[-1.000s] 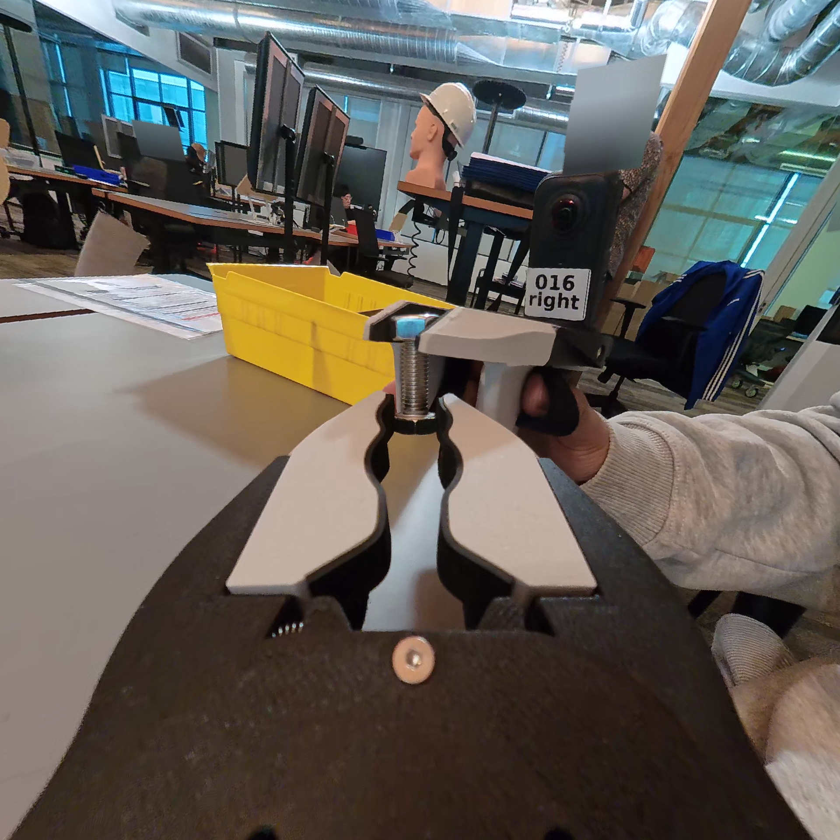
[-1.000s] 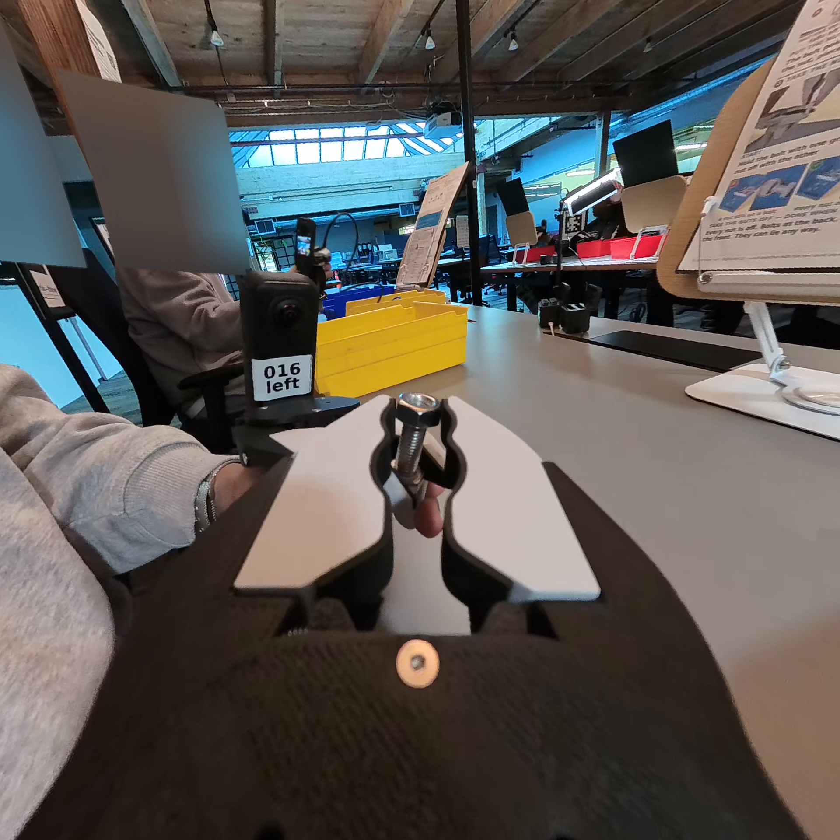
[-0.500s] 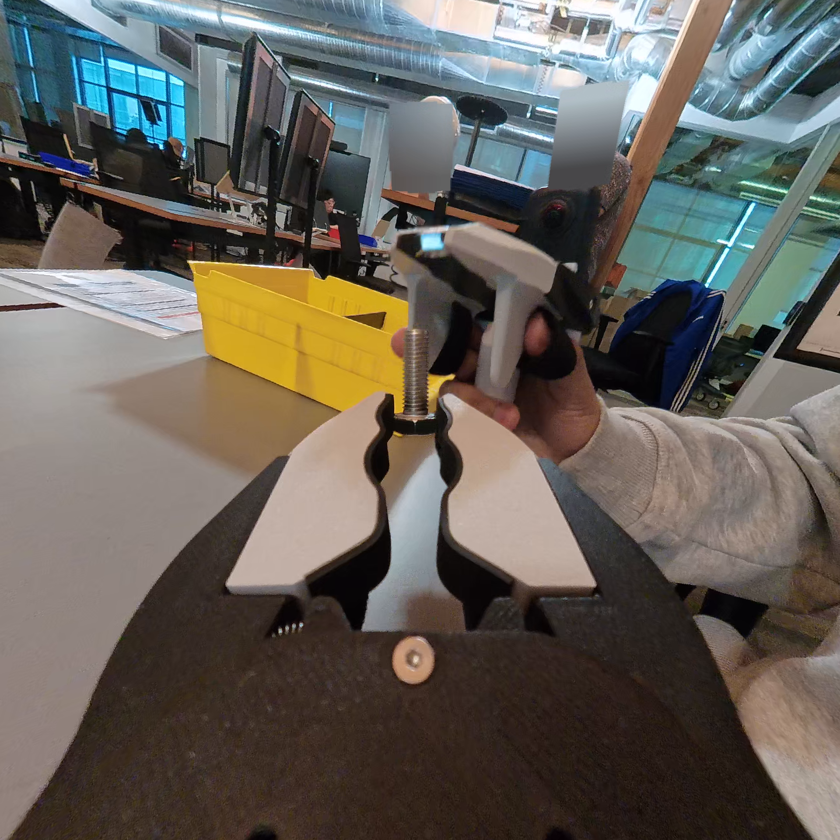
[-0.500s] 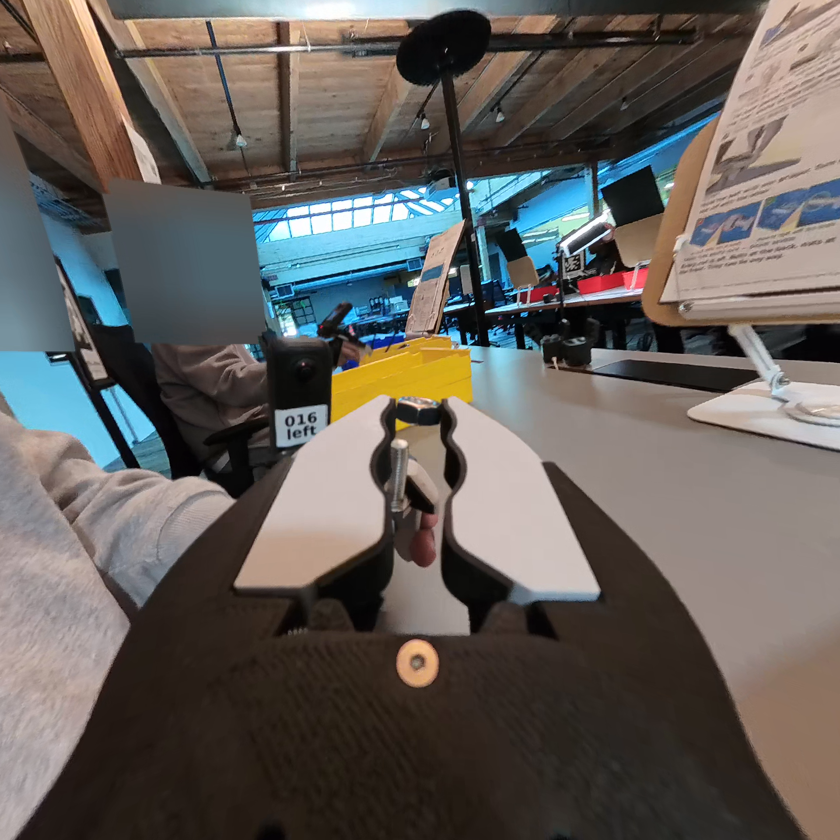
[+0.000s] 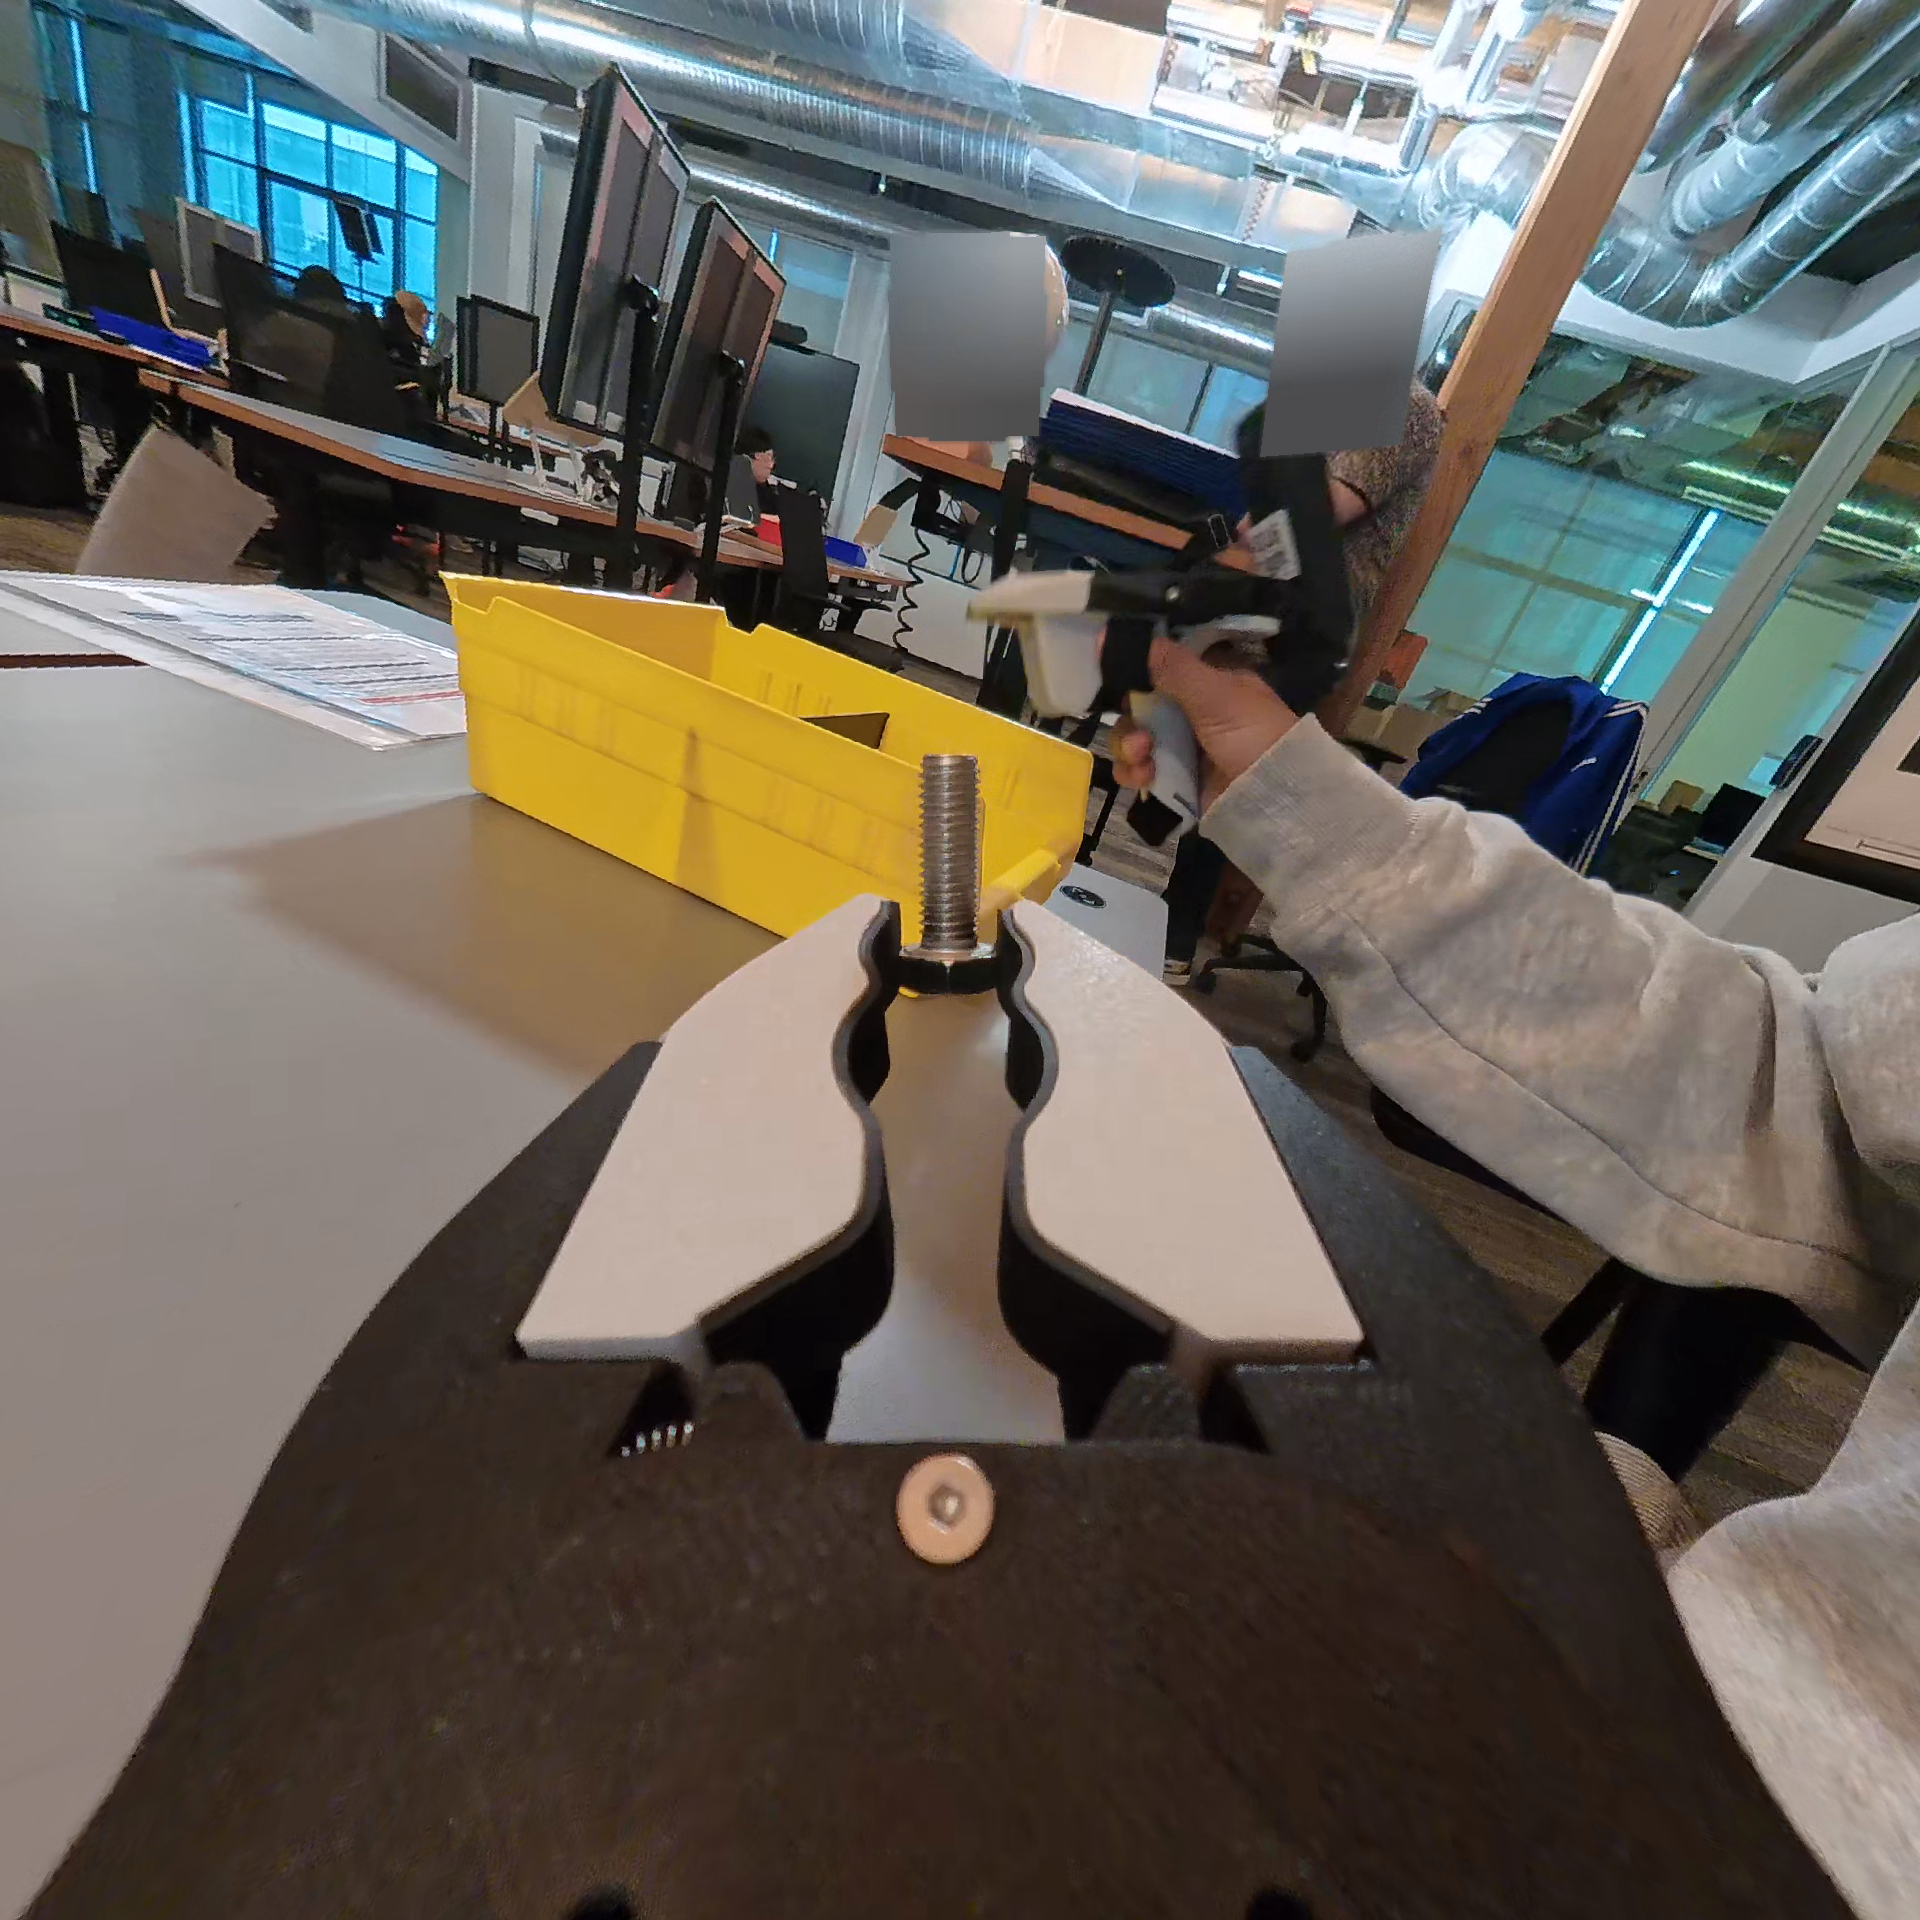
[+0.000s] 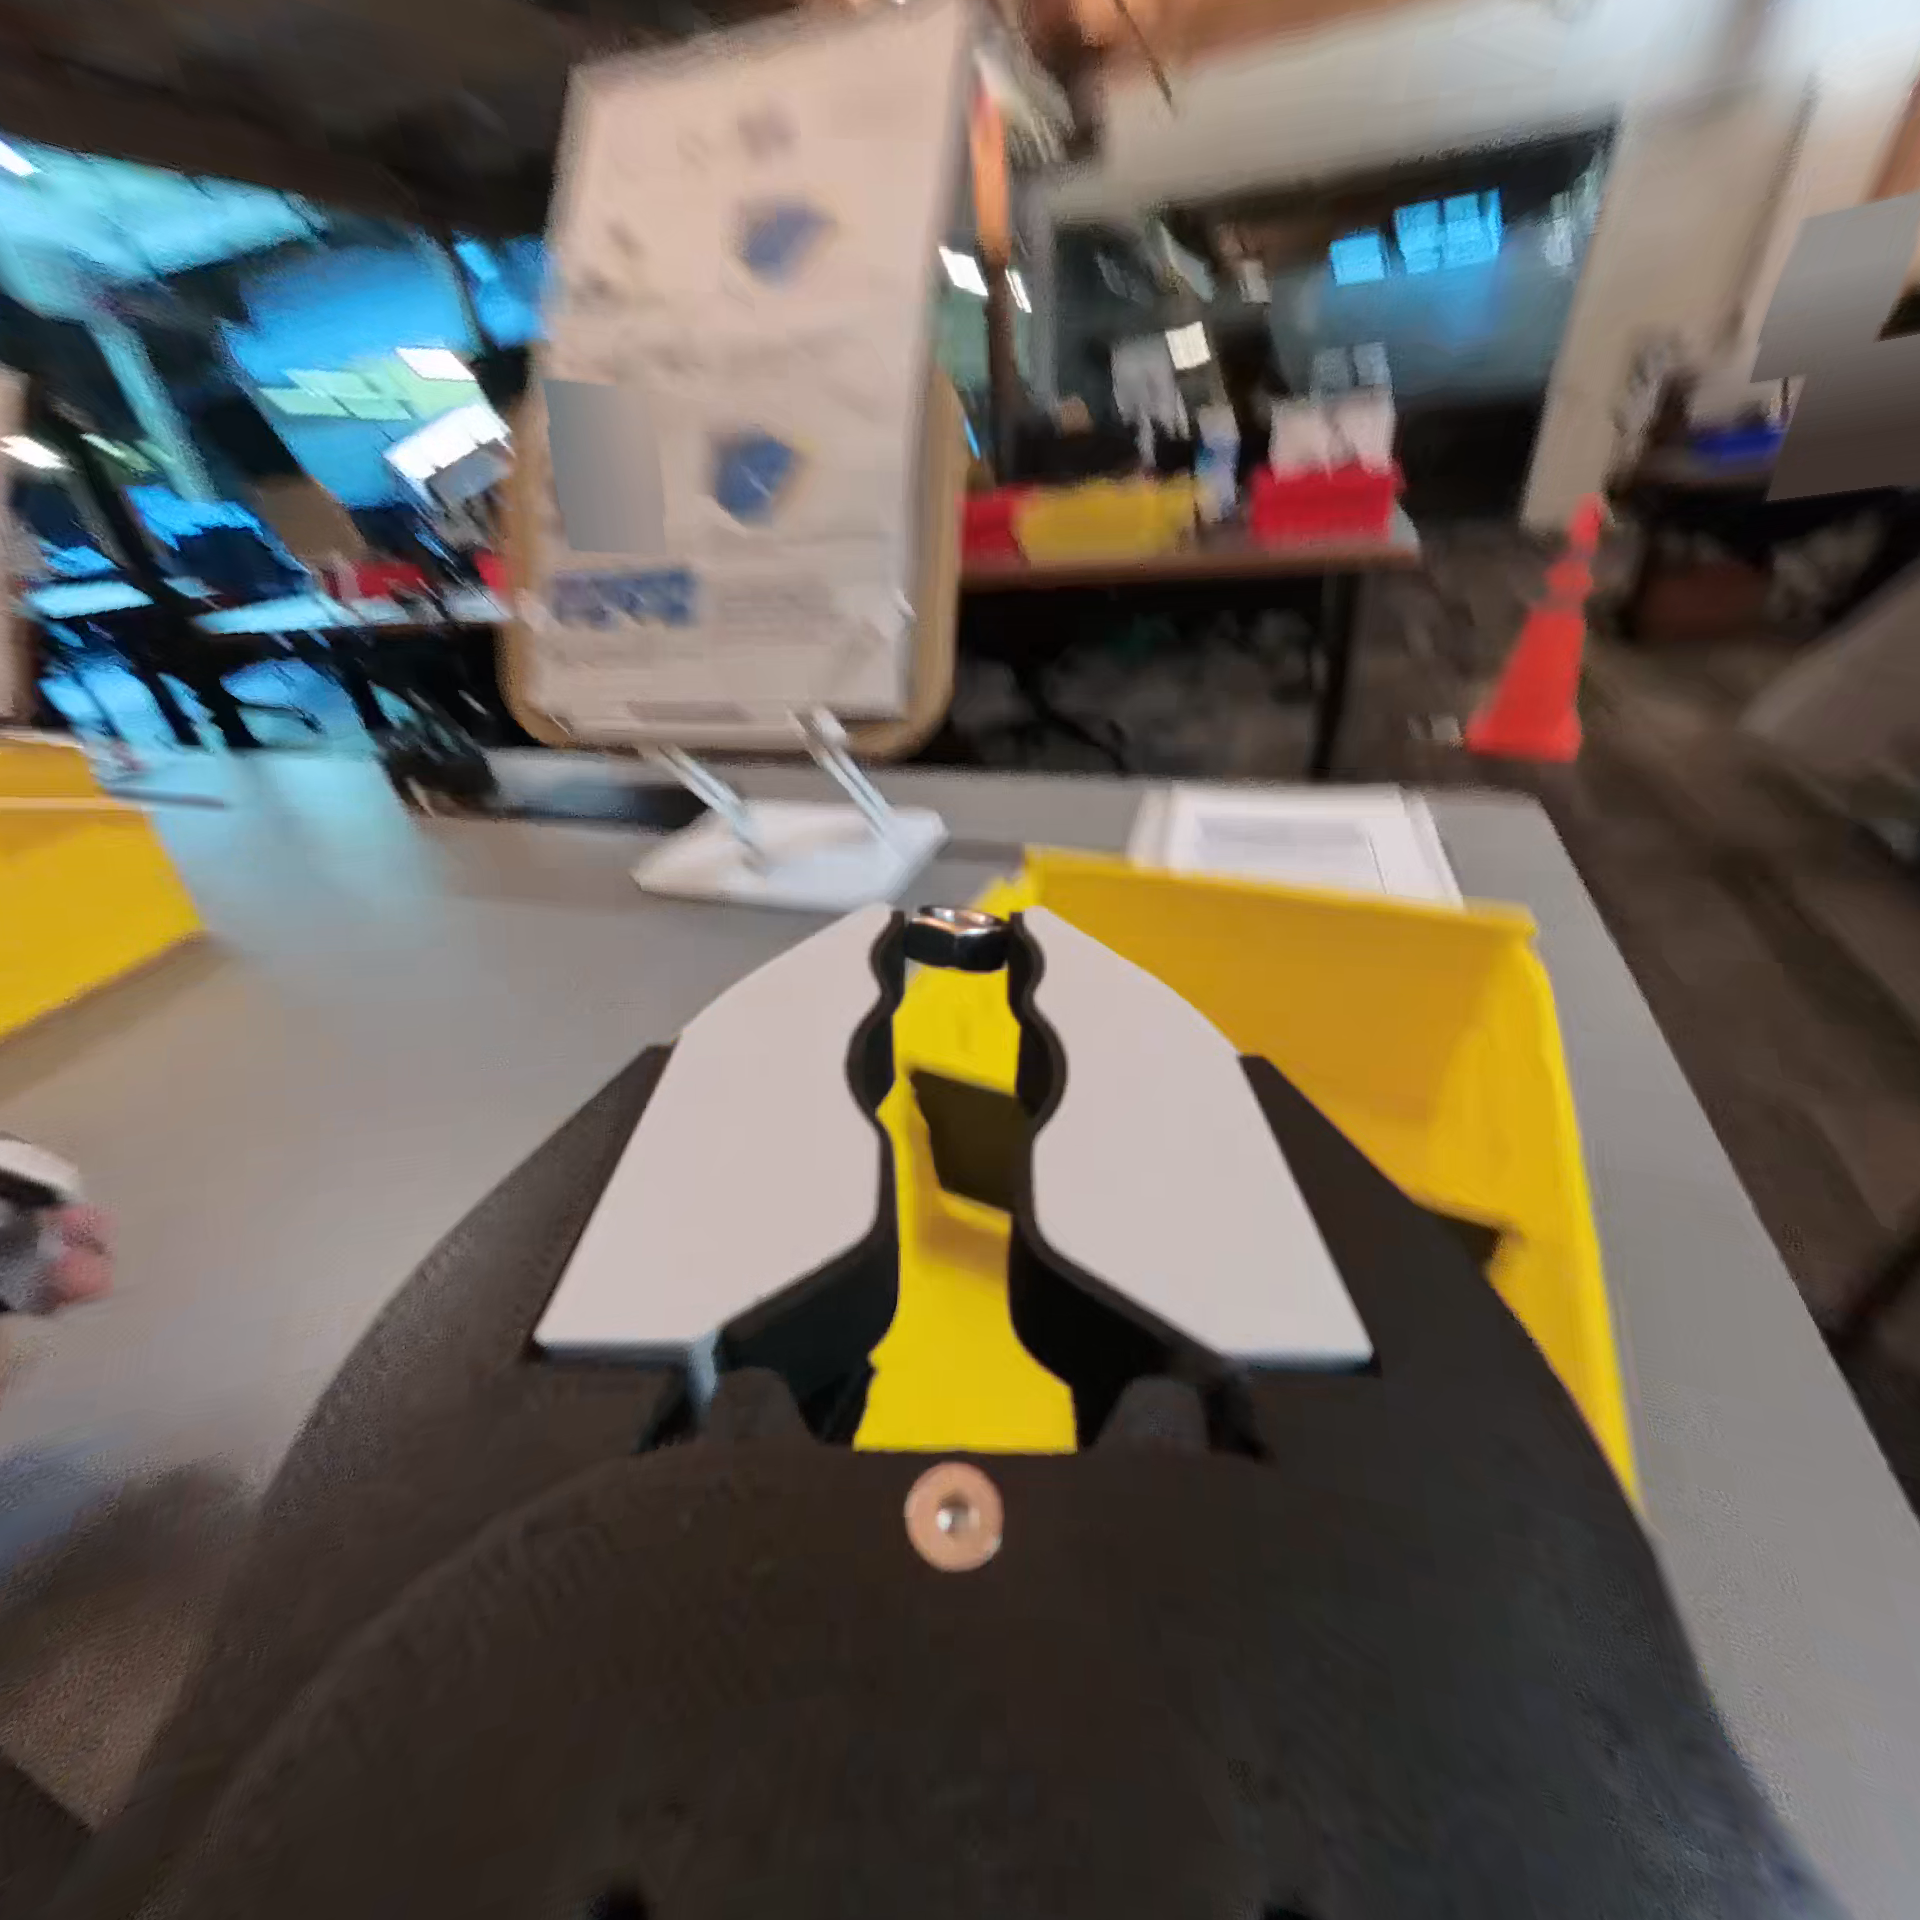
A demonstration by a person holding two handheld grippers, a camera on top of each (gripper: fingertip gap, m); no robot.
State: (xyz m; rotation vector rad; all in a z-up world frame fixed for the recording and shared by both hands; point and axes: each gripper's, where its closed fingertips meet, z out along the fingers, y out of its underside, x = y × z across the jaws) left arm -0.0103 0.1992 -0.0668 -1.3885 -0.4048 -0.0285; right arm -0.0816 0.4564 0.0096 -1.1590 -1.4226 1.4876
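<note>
My left gripper (image 5: 945, 961) is shut on the head of a steel bolt (image 5: 948, 844), which stands upright with its threaded end bare. My right gripper (image 6: 956, 940) is shut on a steel hex nut (image 6: 957, 938) and hangs over a yellow bin (image 6: 1434, 1049) on the grey table (image 6: 416, 997). In the left wrist view the right gripper (image 5: 1049, 623) shows farther off, up and to the right of the bolt, above the yellow bin (image 5: 665, 748). The right wrist view is blurred by motion.
A document stand (image 6: 748, 447) on a white base is behind the bin. Another yellow bin (image 6: 73, 894) sits at the left. A laminated sheet (image 5: 270, 649) lies on the table (image 5: 260, 1039). A grey sleeve (image 5: 1558, 1039) reaches across on the right. My right fingertips sit around 30 cm from my left ones.
The nut has come off the bolt. My right gripper has lifted away with it and swung right, over the yellow bin. The left gripper still holds the bolt upright.
</note>
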